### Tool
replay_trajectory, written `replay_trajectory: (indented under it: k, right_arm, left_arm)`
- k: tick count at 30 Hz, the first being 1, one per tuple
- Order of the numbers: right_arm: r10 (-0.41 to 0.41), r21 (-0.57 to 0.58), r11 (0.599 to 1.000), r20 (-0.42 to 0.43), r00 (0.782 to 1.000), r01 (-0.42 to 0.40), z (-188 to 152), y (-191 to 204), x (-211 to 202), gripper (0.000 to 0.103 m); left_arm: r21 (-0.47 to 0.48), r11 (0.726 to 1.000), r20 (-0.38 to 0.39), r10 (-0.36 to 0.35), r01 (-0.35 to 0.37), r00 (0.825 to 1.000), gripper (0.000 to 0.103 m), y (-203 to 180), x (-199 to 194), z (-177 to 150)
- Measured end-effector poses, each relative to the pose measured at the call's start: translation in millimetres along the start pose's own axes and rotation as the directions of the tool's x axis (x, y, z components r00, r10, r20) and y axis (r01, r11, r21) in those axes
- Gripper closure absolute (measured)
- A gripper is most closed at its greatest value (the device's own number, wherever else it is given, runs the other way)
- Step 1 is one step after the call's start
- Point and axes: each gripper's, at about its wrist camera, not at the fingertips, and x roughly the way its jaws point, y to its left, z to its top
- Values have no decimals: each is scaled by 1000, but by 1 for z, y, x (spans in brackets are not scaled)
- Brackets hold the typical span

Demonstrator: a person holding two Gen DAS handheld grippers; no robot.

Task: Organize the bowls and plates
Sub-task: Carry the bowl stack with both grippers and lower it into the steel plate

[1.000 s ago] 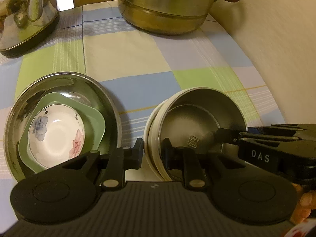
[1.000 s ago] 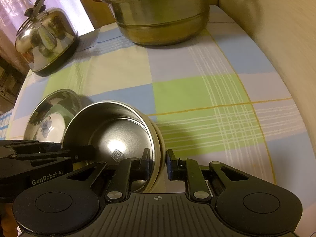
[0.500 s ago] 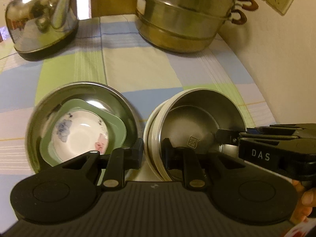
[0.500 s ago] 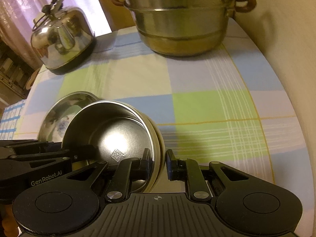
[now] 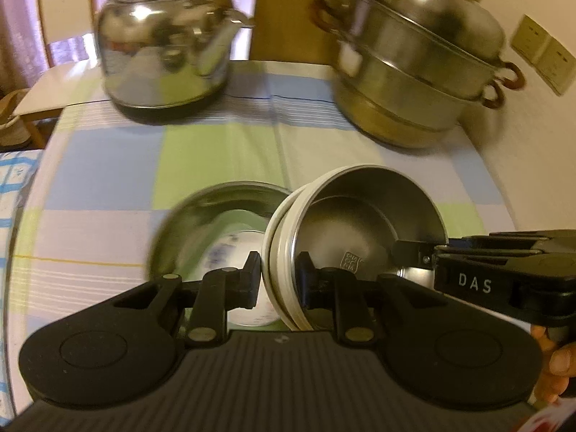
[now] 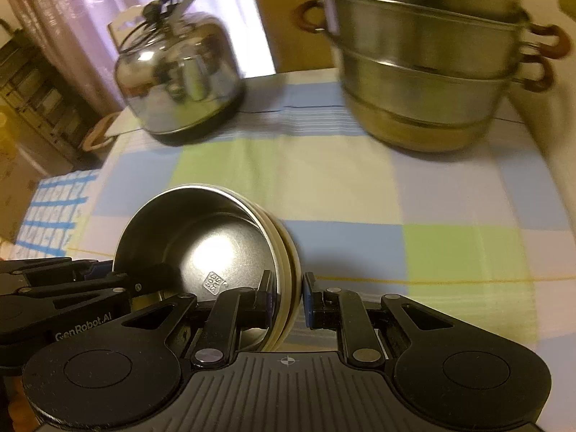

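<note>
We grip 2 nested steel bowls (image 5: 363, 226) by opposite rims, left claw (image 5: 279, 277) and right claw (image 6: 286, 298) both clamped, above the checked worktop (image 6: 324, 180), beside a wide steel bowl (image 5: 201, 223).

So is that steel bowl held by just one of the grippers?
No, both the left gripper and the right gripper clamp opposite rims of the steel bowl stack.

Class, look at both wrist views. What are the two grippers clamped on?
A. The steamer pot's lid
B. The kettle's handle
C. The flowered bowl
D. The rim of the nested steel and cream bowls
D: the left gripper and the right gripper each pinch opposite sides of the nested bowls.
</note>
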Motion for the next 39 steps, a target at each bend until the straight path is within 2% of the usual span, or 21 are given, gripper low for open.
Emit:
replay_trajectory:
  k: [7,14,39]
  right_arm:
    - [30,-26,999,-45,999,-31,9,26,35,87]
    - [27,-38,999,-82,996,-30,13,36,59,87]
    - [5,-30,999,-150,989,-9,16,36,90,88]
  left_arm:
    - [-53,998,-26,28,-30,999,85,36,9,2]
    - [-73,996,-62,37,-41,997,85,53,23,0]
    - [-103,994,-134,22,-36,991,85,66,52,-2]
